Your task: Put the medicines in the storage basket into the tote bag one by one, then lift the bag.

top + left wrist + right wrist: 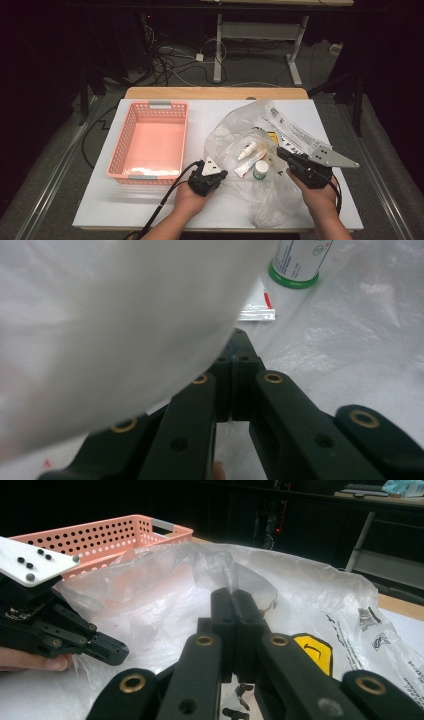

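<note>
A clear plastic bag (235, 127) lies crumpled on the white table, right of centre. Inside it I see a small dropper bottle (247, 150), a white tube (250, 165) and a white bottle with a green cap (260, 170). My left gripper (222, 174) is shut on the bag's near left edge, and in the left gripper view the film (125, 325) drapes up from its closed tips (235, 347). The green-capped bottle (297, 262) lies just beyond. My right gripper (281, 151) is shut on the bag's right side, with the film (165, 595) peaking at its tips (231, 597).
An empty pink basket (150, 107) stands on the left half of the table, close to the left gripper. Beyond the table's far edge are cables on the floor and a desk frame (260, 30). The bag's printed part (295, 132) spreads toward the back right.
</note>
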### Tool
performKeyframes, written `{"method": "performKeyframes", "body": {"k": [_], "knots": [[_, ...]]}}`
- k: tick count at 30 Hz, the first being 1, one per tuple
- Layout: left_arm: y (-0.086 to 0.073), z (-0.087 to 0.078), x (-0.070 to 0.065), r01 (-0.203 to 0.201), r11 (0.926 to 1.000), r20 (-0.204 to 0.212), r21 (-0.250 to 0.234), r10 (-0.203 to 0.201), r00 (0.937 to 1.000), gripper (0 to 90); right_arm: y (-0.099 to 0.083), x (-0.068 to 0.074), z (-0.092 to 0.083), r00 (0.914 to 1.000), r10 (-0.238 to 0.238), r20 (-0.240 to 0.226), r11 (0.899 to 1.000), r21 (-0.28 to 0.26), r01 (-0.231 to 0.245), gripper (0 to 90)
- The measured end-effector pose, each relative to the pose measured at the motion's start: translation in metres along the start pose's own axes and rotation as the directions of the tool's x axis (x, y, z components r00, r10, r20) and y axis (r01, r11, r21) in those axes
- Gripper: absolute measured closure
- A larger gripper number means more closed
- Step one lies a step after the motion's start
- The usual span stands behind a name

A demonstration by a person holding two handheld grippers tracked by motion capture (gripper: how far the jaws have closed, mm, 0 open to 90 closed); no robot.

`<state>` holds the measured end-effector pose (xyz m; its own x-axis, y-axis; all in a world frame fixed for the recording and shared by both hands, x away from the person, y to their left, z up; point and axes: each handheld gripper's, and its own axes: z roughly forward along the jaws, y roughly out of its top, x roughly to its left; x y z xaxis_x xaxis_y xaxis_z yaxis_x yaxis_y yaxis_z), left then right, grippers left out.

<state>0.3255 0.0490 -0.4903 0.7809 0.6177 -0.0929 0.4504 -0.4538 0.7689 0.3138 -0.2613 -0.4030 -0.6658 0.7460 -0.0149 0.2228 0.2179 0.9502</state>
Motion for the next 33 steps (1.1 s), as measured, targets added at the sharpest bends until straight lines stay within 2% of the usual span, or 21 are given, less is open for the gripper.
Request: {"method": "performKeyframes", "body": {"k": [7,9,15,19,28,33], "knots": [[-0.002,-0.005,0.001,-0.001,0.9988,0.016,-0.048,0.001,0.9999,87.8,-0.001,0.004,0.002,0.9999,-0.01,0.003,1.0,0.003,0.01,90.0],[-0.002,-0.007,0.001,0.013,0.9979,0.031,-0.064,-0.011,0.9995,87.7,-0.001,0.004,0.003,0.9999,-0.009,0.006,1.0,0.002,0.009,90.0],[-0.001,-0.007,-0.007,-0.029,0.9964,0.027,-0.08,0.032,0.9991,87.7,-0.001,0.001,0.006,0.9998,-0.017,0.014,1.0,0.001,0.017,90.0],[0.0,-0.01,-0.013,-0.036,0.9938,0.025,-0.105,0.039,0.9989,87.7,-0.003,0.001,0.003,0.9998,-0.009,0.018,1.0,-0.003,0.009,90.0],[0.009,-0.02,-0.027,-0.088,0.9838,-0.006,-0.156,0.088,0.9961,87.6,-0.001,-0.002,-0.006,0.9998,0.002,0.021,0.999,-0.035,-0.001,90.0],[0.014,-0.026,-0.031,-0.115,0.9767,-0.018,-0.181,0.113,0.9934,87.7,-0.001,-0.004,-0.006,0.9997,0.001,0.024,0.999,-0.04,-0.001,90.0]]}}
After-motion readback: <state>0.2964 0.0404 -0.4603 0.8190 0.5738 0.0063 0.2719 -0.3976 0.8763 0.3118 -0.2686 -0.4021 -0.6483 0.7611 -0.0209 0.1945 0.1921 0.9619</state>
